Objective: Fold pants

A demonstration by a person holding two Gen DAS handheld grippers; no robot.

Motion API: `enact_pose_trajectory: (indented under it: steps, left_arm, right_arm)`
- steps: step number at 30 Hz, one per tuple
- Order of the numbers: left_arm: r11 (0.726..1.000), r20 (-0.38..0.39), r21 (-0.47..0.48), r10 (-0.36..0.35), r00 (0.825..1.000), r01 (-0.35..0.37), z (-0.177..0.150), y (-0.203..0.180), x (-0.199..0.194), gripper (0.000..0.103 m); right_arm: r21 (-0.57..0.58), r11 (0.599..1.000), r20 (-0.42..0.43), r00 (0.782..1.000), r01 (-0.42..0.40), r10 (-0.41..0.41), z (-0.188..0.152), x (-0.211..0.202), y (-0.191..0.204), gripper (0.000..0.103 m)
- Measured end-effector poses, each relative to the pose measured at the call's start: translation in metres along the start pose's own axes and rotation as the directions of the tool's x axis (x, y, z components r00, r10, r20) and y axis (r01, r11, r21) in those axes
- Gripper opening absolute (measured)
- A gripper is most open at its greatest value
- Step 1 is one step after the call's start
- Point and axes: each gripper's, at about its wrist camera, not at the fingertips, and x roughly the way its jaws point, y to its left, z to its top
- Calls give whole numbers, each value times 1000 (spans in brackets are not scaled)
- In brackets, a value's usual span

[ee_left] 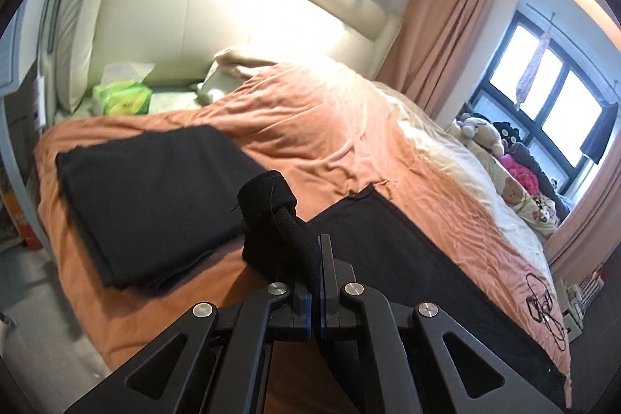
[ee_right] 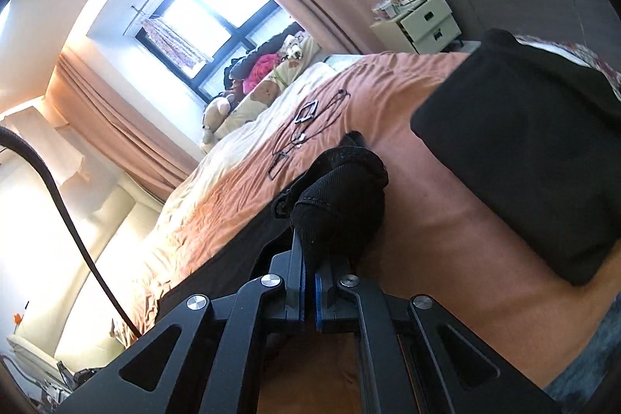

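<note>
Both grippers are clenched on black pants. Left gripper [ee_left: 313,251] pinches a bunched edge of the pants [ee_left: 268,204], which trail down onto the orange bedspread [ee_left: 310,127]. Right gripper [ee_right: 310,258] pinches another wad of the same pants [ee_right: 341,196] above the bedspread [ee_right: 427,227]. One folded black stack [ee_left: 155,196] lies beside them on the bed, near a green packet [ee_left: 124,97].

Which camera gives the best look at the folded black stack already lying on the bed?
The left wrist view: the folded black stack lies whole on the orange bedcover, all edges visible. The right wrist view shows it closer but tilted, its far end cut off at the frame edge.
</note>
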Motion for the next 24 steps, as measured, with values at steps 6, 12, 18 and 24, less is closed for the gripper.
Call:
enact_pose_trajectory:
  steps: [6, 12, 18, 24]
  left_arm:
    - [999, 14, 25, -20, 1000, 20, 16, -22, 12, 2]
    - [998, 20, 50, -28, 999, 27, 37, -45, 36, 1]
    - [997, 32, 77, -25, 999, 23, 51, -68, 62, 1]
    - [996, 4, 84, -18, 1000, 18, 57, -87, 99, 2]
  right_arm:
    - [11, 1000, 2, 1000, -2, 2, 3, 8, 3, 0]
    - [17, 1000, -1, 1000, 10, -10, 17, 28, 11, 0]
    - [37, 999, 6, 999, 36, -37, 25, 45, 20, 0]
    - [80, 994, -3, 998, 69, -69, 27, 66, 28, 0]
